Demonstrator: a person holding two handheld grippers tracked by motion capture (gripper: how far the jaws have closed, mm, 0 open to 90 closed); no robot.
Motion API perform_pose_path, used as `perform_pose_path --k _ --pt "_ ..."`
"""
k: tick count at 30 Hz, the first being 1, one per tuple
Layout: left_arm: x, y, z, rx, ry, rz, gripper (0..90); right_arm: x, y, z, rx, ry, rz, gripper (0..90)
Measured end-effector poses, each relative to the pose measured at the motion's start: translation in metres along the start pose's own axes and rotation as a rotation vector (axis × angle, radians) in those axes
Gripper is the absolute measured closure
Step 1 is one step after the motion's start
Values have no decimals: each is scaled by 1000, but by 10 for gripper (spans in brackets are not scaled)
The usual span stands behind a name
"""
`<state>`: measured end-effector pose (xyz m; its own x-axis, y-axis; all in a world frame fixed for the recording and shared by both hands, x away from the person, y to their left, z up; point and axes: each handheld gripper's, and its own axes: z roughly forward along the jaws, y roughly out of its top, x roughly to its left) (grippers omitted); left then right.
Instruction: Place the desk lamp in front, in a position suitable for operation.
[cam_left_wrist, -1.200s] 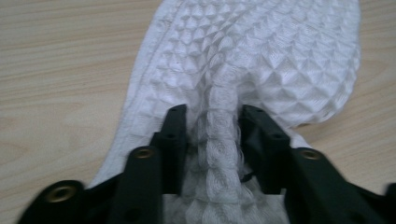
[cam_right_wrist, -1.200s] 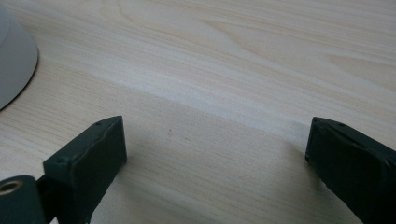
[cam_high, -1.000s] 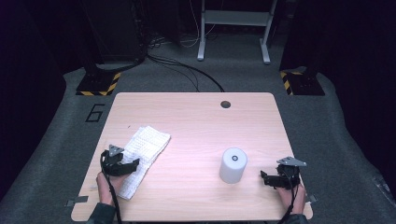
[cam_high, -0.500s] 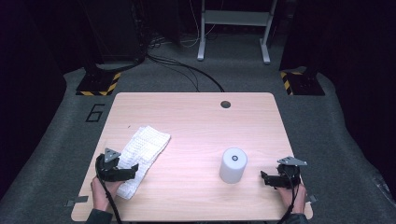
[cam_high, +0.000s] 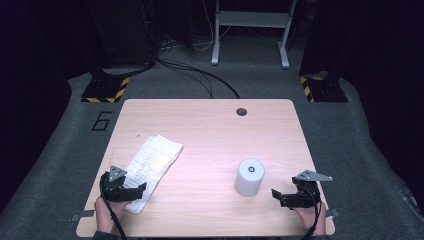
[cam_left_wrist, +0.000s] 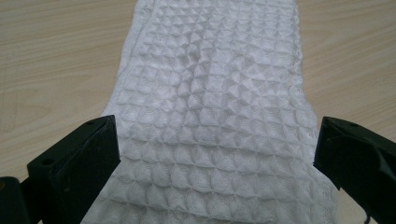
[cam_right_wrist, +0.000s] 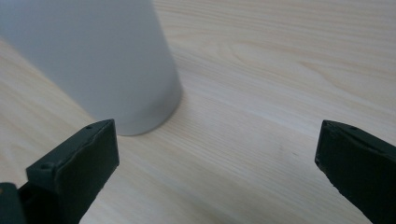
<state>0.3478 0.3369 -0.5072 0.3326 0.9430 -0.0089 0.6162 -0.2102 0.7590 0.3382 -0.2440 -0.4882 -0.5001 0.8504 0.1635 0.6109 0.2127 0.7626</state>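
A white waffle-weave cloth (cam_high: 154, 161) lies folded in a strip on the left of the wooden table (cam_high: 210, 125). My left gripper (cam_high: 136, 191) sits at the cloth's near end. In the left gripper view the cloth (cam_left_wrist: 205, 93) runs between the wide jaws of my left gripper (cam_left_wrist: 217, 140), and the pads do not press on it. Those jaws have just been opening. A white upright cylinder (cam_high: 249, 176) stands at the right. My right gripper (cam_high: 278, 196) points at it from the right; its jaws have just opened further. The cylinder (cam_right_wrist: 102, 60) stands beyond my right gripper (cam_right_wrist: 217, 144), with nothing between the jaws.
A round cable hole (cam_high: 241, 111) sits near the table's far edge. Beyond the table are a grey carpet, cables, a white stand (cam_high: 250, 30) and yellow-black striped bases (cam_high: 102, 94). Bare wood lies between the cloth and the cylinder.
My left gripper has slid back toward the near left edge along the cloth, and its jaws stand wider. The right gripper has barely shifted.
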Motion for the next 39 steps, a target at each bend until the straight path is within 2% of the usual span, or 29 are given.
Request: perform_pose_path --k 2,3,7,8,10,11,12,15,16,17,19,20,21,26,27,28,29,30,32,33,35,36,39 --pt "0 -1 -1 10 -9 3 0 4 2 -2 -10 11 -15 0" --pt "-2 -4 -1 -3 2 4 0 13 7 -4 -21 33 -38 0" --pt "-7 -8 -2 -22 0 1 0 25 15 -9 -33 99 -75 0" --pt "-7 -9 -4 -13 -10 3 0 28 17 -8 -34 111 -81 0" --pt "-8 -10 -2 -4 -1 13 0 35 21 -7 -34 124 -102 0" --pt "-8 -12 0 -16 3 8 0 38 23 -6 -32 136 -104 0" --pt "-8 -12 0 5 -5 17 0 40 25 -4 -45 144 -118 0" --pt "-8 -14 2 2 0 21 0 45 27 0 -49 149 -129 0" --pt "-8 -16 4 -2 3 13 0 48 29 4 -61 165 -137 0" --pt "-7 -17 4 9 -3 15 0 49 29 6 -54 160 -142 0" --pt "-7 -19 6 2 -2 11 0 50 30 10 -56 165 -141 0" --pt "-7 -19 6 17 -12 8 0 51 30 12 -60 164 -136 0" --pt "-8 -20 9 2 -6 5 0 52 30 14 -64 159 -138 0" --pt "-10 -21 12 13 -8 14 0 54 31 21 -69 169 -153 0" --pt "-10 -21 12 13 -11 12 0 55 30 22 -68 157 -148 0" --pt "-10 -22 12 9 -10 9 0 53 26 28 -90 166 -141 0" --pt "-10 -22 12 9 -10 9 0 53 26 28 -90 166 -141 0" --pt "-9 -21 10 29 -21 7 0 52 25 31 -88 164 -140 0" --pt "-9 -21 12 17 -19 5 0 50 17 40 -98 165 -133 0" --pt "-9 -21 11 32 -24 12 0 50 16 42 -100 170 -133 0" --pt "-9 -21 13 17 -15 11 0 51 15 44 -100 172 -131 0" --pt "-9 -20 12 35 -18 15 0 51 15 47 -97 161 -133 0" --pt "-10 -21 13 22 -11 17 0 52 16 51 -111 169 -133 0"
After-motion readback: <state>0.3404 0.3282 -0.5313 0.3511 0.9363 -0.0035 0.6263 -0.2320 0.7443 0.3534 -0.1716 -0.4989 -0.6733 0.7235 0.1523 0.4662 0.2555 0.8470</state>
